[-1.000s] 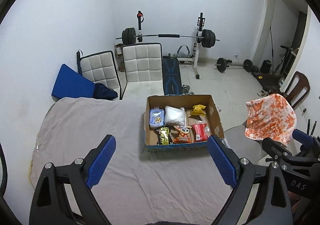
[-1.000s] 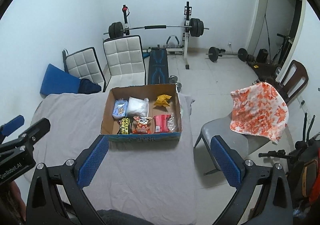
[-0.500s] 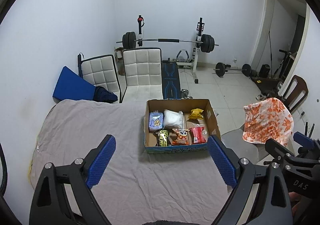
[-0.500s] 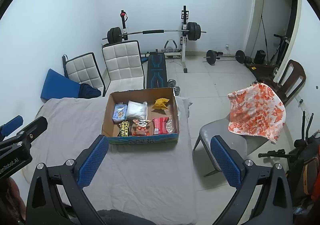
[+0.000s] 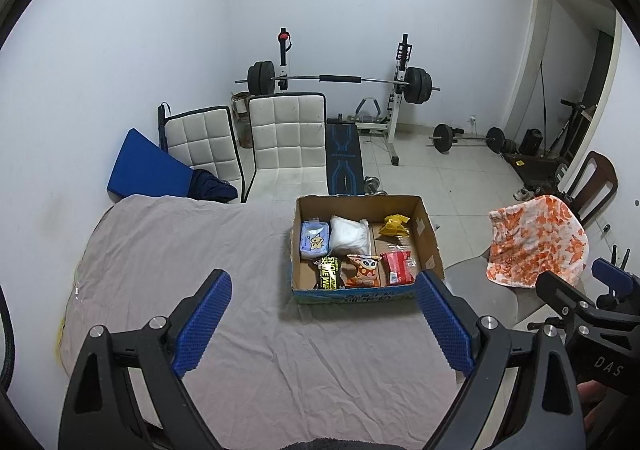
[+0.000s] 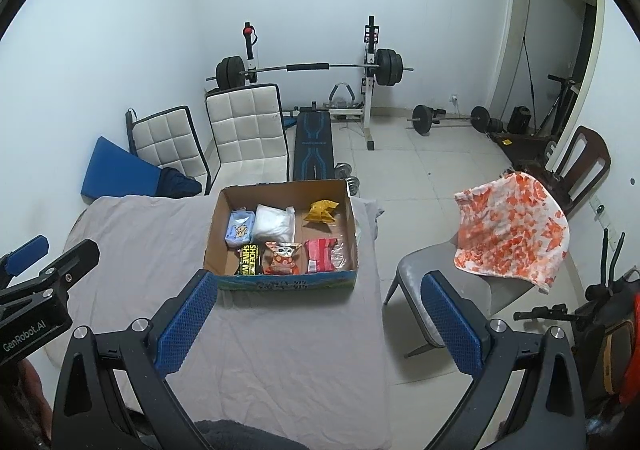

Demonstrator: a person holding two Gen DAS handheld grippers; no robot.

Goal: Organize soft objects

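Note:
An open cardboard box (image 5: 433, 242) (image 6: 212, 234) sits on a table under a grey cloth (image 5: 180, 250) (image 6: 280, 350). Inside lie a blue wipes pack (image 5: 315, 240), a white soft bag (image 5: 350, 236), a yellow packet (image 5: 394, 226), a red packet (image 5: 397, 268), an orange snack bag (image 5: 364, 270) and a black-yellow pack (image 5: 330, 273). An orange-and-white cloth (image 5: 538, 242) (image 6: 512, 223) hangs over a chair. My left gripper (image 5: 324, 326) and right gripper (image 6: 318, 324) are open and empty, held high above the table's near side.
Two white padded chairs (image 5: 286, 141) and a blue wedge cushion (image 5: 146, 171) stand behind the table. A barbell rack with bench (image 5: 340, 81) is at the back wall. A grey chair (image 6: 436, 282) stands right of the table, a wooden chair (image 6: 580, 161) behind it.
Both grippers have risen and drawn back; the box and table look smaller and farther. Both stay open and empty.

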